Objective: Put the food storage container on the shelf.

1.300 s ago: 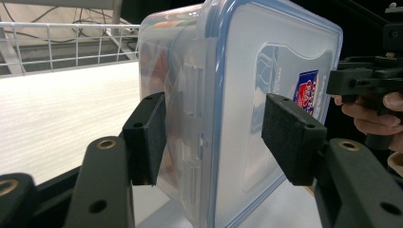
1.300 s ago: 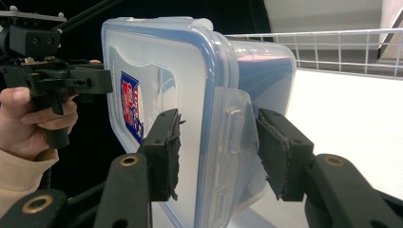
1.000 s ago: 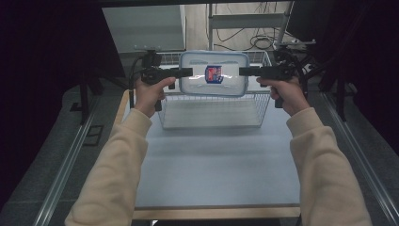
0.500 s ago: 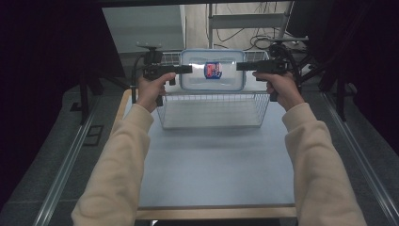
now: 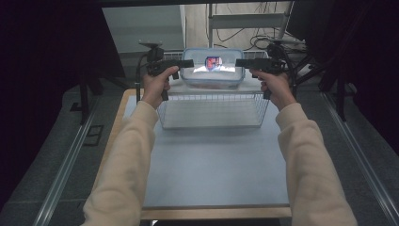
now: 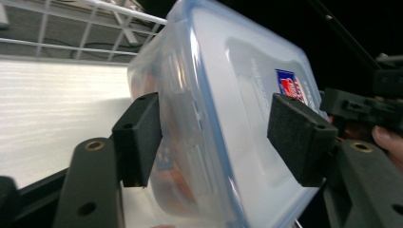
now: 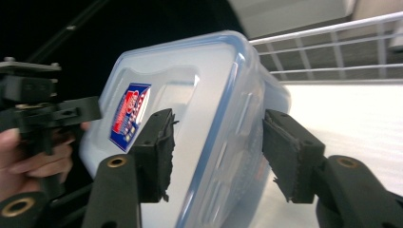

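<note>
Claws [image 5: 188, 63] [image 5: 239, 63] have lifted container [image 5: 212, 70] above basket [image 5: 211, 110].

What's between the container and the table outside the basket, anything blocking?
The wire basket's walls are. The container hangs above the basket's open top, clamped by the left gripper and right gripper, so it must clear the rim first.
</note>
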Demonstrator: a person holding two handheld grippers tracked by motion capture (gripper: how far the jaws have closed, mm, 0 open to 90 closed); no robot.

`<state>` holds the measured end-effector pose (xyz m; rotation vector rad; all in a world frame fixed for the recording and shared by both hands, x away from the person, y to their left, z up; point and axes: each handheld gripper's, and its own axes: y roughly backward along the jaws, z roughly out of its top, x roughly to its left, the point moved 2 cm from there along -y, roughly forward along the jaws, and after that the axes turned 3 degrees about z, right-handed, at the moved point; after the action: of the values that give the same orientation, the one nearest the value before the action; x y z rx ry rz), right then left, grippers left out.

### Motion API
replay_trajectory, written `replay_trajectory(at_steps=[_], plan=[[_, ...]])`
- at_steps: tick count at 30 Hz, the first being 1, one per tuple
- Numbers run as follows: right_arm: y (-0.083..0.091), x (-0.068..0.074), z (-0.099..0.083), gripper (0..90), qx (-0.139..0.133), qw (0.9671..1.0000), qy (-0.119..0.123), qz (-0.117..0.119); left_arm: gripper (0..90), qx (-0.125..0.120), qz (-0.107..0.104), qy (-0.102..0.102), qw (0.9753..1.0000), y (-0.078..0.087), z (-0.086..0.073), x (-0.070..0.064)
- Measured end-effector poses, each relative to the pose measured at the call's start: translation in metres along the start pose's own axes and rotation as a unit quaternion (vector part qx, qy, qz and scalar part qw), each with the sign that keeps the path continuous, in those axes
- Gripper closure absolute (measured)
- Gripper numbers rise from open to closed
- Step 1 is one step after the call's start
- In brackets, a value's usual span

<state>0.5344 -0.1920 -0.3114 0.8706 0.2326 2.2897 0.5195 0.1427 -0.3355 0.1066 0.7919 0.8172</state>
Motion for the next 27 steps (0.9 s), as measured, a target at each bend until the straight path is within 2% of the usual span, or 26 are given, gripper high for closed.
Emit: replay_trajectory(at_steps=[1,3,4,5,7,8,9,10,12,14,15,17,18,21,23,25,27], plan=[[-0.004,0.001,-0.001,43.8,0.001,0.9997,0.007,-0.022,36.4,-0.001,0.012,-0.002,0.9999,-0.002,0.0,0.001],[-0.005,0.003,-0.002,41.4,0.001,0.9997,0.011,-0.023,35.7,-0.004,0.01,0.001,0.9999,-0.004,0.0,0.003],[-0.006,0.006,-0.003,40.7,-0.005,0.9992,0.019,-0.035,32.0,-0.004,0.01,0.0,0.9999,-0.005,-0.001,0.002],[-0.006,0.007,-0.004,40.6,-0.007,0.9991,0.021,-0.036,30.6,-0.002,0.014,-0.01,0.9999,-0.005,-0.002,0.0],[-0.004,0.008,-0.006,39.9,-0.014,0.9987,0.025,-0.041,27.8,-0.006,0.017,-0.01,0.9998,-0.005,-0.002,-0.001],[-0.002,0.008,-0.006,38.9,-0.019,0.9985,0.028,-0.043,26.3,-0.019,0.021,-0.016,0.9995,-0.001,-0.002,-0.003],[-0.002,0.008,-0.006,38.9,-0.019,0.9985,0.028,-0.043,25.3,-0.019,0.021,-0.016,0.9995,-0.001,-0.002,-0.003],[0.003,0.01,-0.007,38.5,-0.028,0.9977,0.04,-0.048,24.4,-0.027,0.017,-0.021,0.9993,0.004,-0.001,-0.007],[0.005,0.011,-0.008,37.9,-0.029,0.9975,0.045,-0.047,23.6,-0.028,0.02,-0.029,0.999,0.007,-0.001,-0.009],[0.011,0.013,-0.011,36.4,-0.029,0.9967,0.058,-0.049,23.6,-0.028,0.028,-0.052,0.9979,0.014,-0.003,-0.015],[0.018,0.016,-0.015,35.6,-0.036,0.9956,0.072,-0.047,23.0,-0.031,0.023,-0.066,0.9971,0.021,-0.006,-0.02],[0.022,0.017,-0.016,35.4,-0.037,0.9951,0.079,-0.047,22.8,-0.035,0.021,-0.068,0.9968,0.025,-0.008,-0.023],[0.029,0.018,-0.021,34.7,-0.037,0.9944,0.089,-0.043,22.7,-0.038,0.016,-0.072,0.9966,0.028,-0.011,-0.025],[0.039,0.021,-0.03,33.7,-0.035,0.9938,0.099,-0.034,22.4,-0.044,0.005,-0.088,0.9951,0.042,-0.024,-0.035],[0.046,0.023,-0.037,33.3,-0.032,0.9926,0.112,-0.032,22.1,-0.044,0.004,-0.095,0.9945,0.045,-0.028,-0.037],[0.053,0.025,-0.044,33.3,-0.028,0.9917,0.123,-0.026,21.9,-0.042,0.005,-0.115,0.9924,0.057,-0.043,-0.041],[0.056,0.026,-0.049,33.4,-0.023,0.9908,0.131,-0.023,21.5,-0.039,0.004,-0.121,0.9919,0.06,-0.048,-0.042]])
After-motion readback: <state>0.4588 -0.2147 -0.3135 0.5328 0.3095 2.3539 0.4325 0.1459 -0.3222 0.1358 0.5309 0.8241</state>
